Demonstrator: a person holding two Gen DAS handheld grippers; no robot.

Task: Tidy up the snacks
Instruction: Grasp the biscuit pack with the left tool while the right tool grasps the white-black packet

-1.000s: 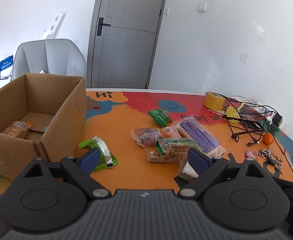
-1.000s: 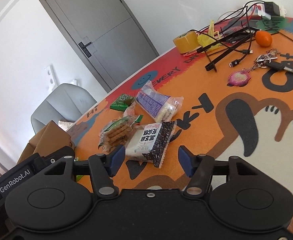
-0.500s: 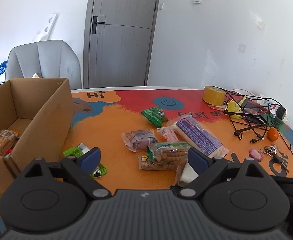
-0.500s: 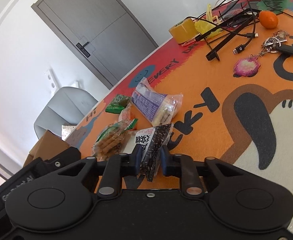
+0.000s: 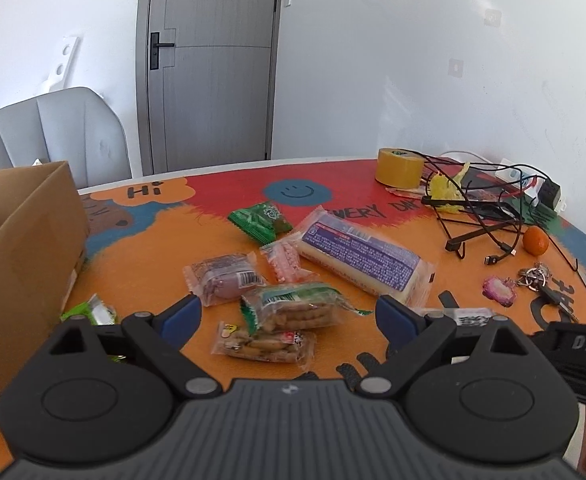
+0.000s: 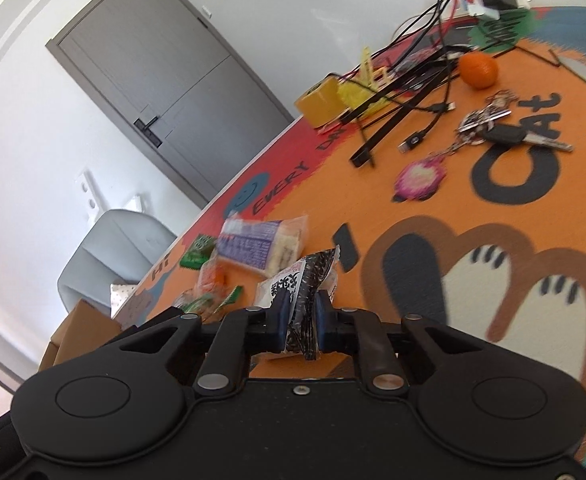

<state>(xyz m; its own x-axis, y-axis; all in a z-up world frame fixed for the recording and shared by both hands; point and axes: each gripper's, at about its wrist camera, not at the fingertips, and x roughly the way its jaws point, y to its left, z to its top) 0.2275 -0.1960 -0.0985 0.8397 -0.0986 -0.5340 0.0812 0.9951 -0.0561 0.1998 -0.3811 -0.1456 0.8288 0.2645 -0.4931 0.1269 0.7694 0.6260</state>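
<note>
My right gripper (image 6: 300, 314) is shut on a black-and-white snack packet (image 6: 305, 280) and holds it lifted off the orange table mat. My left gripper (image 5: 289, 316) is open and empty, hovering over a green biscuit packet (image 5: 293, 310) and a clear cracker packet (image 5: 265, 346). A long purple-labelled pack (image 5: 361, 258), a purple bun packet (image 5: 223, 278), a pink packet (image 5: 285, 258) and a green packet (image 5: 261, 218) lie beyond. The cardboard box (image 5: 25, 256) stands at the left, also low left in the right wrist view (image 6: 77, 332).
A green wrapper (image 5: 93, 314) lies by the box. At the right are a tape roll (image 5: 399, 166), tangled black cables (image 5: 481, 208), an orange (image 5: 535, 240) and keys (image 5: 533, 280). A grey chair (image 5: 53, 128) and a door stand behind the table.
My right gripper closed on the black-and-white packet and lifted it, tilting the view. My left gripper moved right, away from the box, and stayed open.
</note>
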